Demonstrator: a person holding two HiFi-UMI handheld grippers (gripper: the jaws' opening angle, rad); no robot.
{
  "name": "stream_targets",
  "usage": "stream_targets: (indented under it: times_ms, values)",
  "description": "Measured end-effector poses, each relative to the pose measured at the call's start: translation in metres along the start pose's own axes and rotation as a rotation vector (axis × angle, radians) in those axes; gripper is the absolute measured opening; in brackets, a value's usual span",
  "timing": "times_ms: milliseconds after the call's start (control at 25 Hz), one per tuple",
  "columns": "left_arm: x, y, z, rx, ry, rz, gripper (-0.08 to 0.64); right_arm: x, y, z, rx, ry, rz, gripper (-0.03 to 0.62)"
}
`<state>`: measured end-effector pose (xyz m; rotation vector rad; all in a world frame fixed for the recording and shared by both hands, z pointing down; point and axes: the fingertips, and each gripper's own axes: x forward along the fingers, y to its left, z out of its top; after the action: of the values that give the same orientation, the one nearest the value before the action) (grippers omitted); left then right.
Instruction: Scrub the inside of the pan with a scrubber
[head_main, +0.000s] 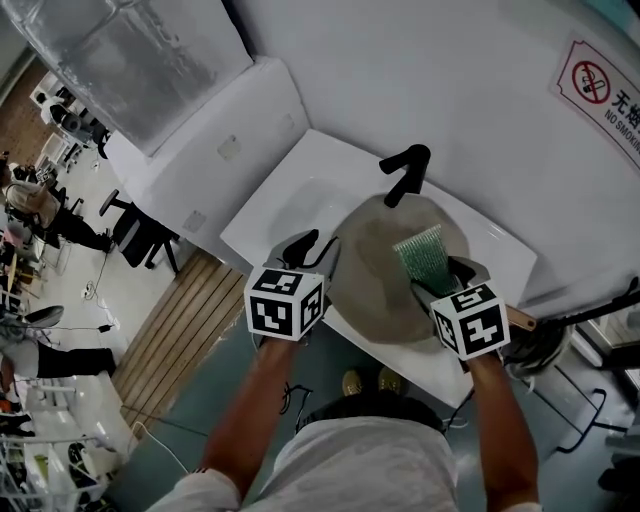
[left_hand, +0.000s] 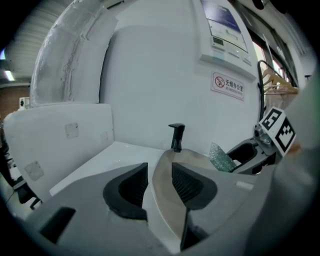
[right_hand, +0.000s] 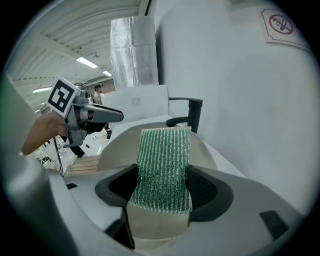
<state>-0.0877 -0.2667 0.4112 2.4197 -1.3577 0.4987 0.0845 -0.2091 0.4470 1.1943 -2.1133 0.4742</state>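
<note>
A round grey-brown pan (head_main: 385, 275) lies over the white sink (head_main: 290, 205), its wooden handle (head_main: 521, 320) pointing right. My left gripper (head_main: 312, 248) is at the pan's left rim. In the left gripper view the rim (left_hand: 162, 192) passes between the jaws of that gripper (left_hand: 160, 181), with a strip of white sink showing beside the left pad, so it is open. My right gripper (head_main: 440, 276) is shut on a green mesh scrubber (head_main: 425, 257), held upright above the pan's right side. The scrubber (right_hand: 164, 165) is pinched between both pads.
A black faucet (head_main: 403, 172) rises behind the pan, close to the white wall. A white partition (head_main: 215, 130) stands left of the sink. A no-smoking sign (head_main: 600, 90) hangs on the wall. Chairs and people are far off on the left.
</note>
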Motion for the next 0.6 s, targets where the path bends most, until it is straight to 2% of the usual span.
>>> stream_targets:
  times_ms: [280, 600]
  values:
    - [-0.02, -0.024, 0.042, 0.028, -0.138, -0.052, 0.155, -0.029, 0.003, 0.041, 0.022, -0.172, 0.004, 0.304]
    - [-0.05, -0.053, 0.092, 0.064, -0.348, -0.123, 0.142, -0.075, 0.012, 0.095, 0.03, -0.44, 0.036, 0.304]
